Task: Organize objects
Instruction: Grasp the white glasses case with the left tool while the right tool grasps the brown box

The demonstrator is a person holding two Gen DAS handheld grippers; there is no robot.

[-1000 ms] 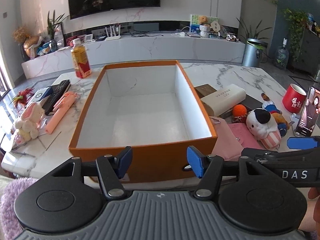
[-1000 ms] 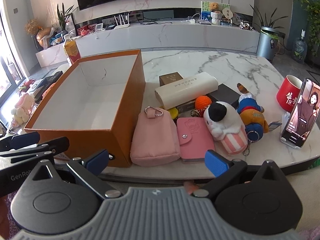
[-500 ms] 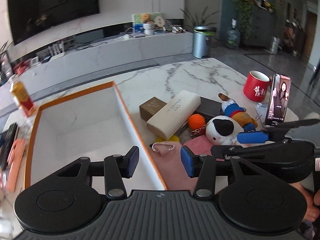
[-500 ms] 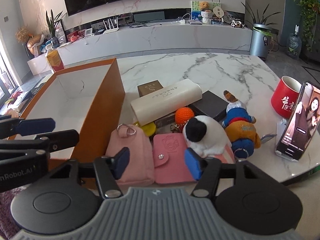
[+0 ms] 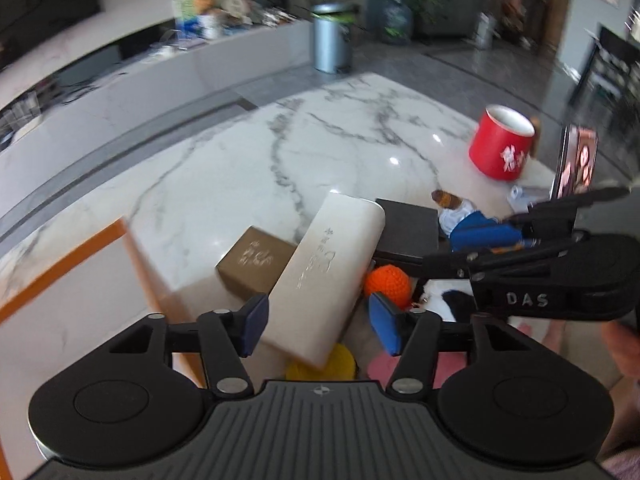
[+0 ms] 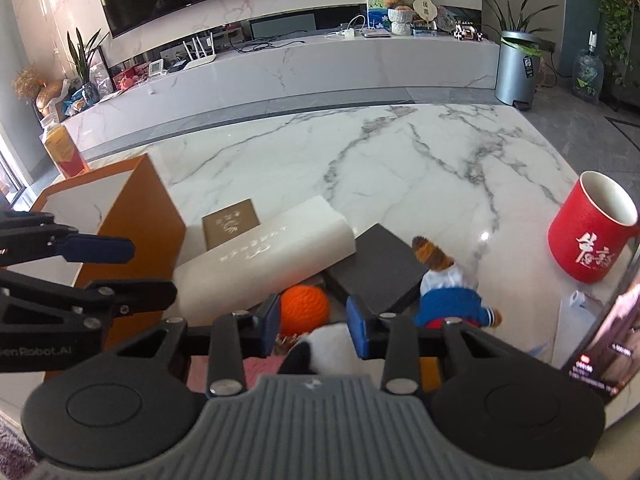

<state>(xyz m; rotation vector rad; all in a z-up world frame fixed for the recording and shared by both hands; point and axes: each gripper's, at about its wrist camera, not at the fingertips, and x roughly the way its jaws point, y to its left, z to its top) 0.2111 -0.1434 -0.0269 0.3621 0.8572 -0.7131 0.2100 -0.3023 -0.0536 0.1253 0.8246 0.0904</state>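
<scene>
The orange box (image 6: 132, 216) with a white inside stands at the left; its edge shows in the left wrist view (image 5: 60, 268). My left gripper (image 5: 318, 326) is open, with the near end of the long white case (image 5: 324, 272) between its fingers. My right gripper (image 6: 314, 326) is open just above the orange crocheted ball (image 6: 304, 308) and the black-and-white plush (image 6: 320, 344). The case (image 6: 264, 260) lies slanted over the brown box (image 6: 230, 226) and the black box (image 6: 376, 272).
A doll in blue (image 6: 452, 296) lies right of the black box. A red mug (image 6: 592, 232) and a standing phone (image 6: 608, 344) are at the right. A drink bottle (image 6: 62, 148) stands behind the orange box. A yellow item (image 5: 320, 364) and pink pouches (image 5: 380, 368) lie near.
Both grippers moved forward and to the right, from the orange box toward the pile. The left one now straddles the white case; the right one's jaws have narrowed over the plush and ball.
</scene>
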